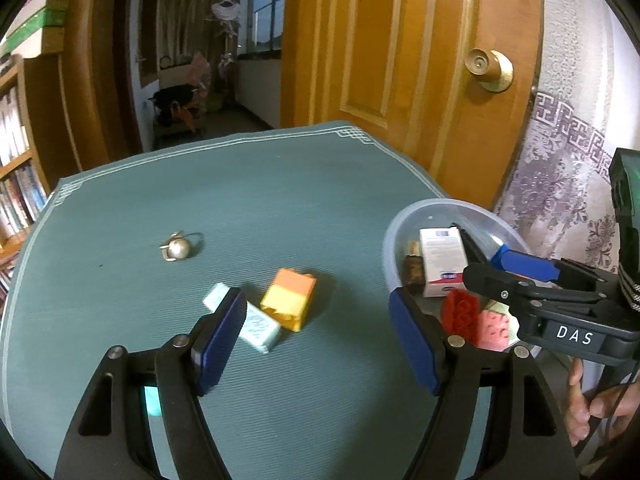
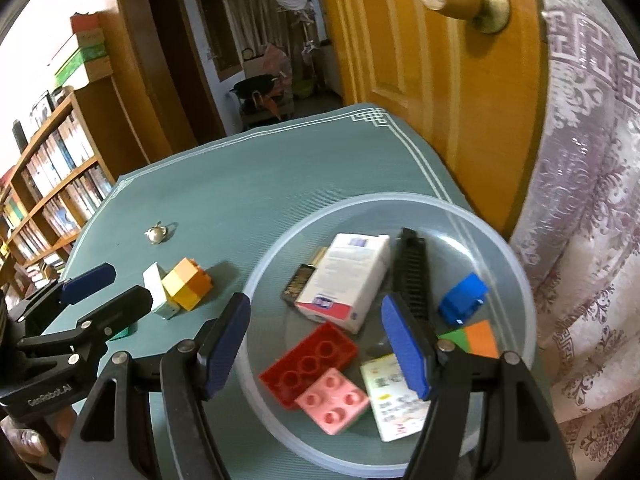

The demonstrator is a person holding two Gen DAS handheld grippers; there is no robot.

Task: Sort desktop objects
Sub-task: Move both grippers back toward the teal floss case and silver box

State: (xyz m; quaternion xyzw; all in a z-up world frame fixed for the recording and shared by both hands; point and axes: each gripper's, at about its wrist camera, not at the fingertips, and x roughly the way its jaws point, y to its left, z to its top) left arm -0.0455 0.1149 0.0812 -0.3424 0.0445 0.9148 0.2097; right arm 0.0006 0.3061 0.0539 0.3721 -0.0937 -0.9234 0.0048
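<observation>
A clear plastic bowl (image 2: 516, 280) at the table's right holds a white medicine box (image 2: 348, 280), a red brick (image 2: 308, 364), a pink brick (image 2: 332, 400), a blue brick (image 2: 462, 298), a black comb (image 2: 410, 272) and a card (image 2: 392, 400). My right gripper (image 2: 316, 344) is open and empty just above the bowl. My left gripper (image 1: 320, 344) is open and empty above the mat, near an orange-and-yellow block (image 1: 290, 298) and a pale blue box (image 1: 256, 324). A gold pearl trinket (image 1: 176, 248) lies further left.
The green mat (image 1: 260, 184) covers a small table. A wooden door (image 1: 400, 60) stands behind, a patterned curtain (image 2: 580, 200) at the right, a bookshelf (image 2: 56, 184) at the left. The bowl also shows in the left wrist view (image 1: 440, 212).
</observation>
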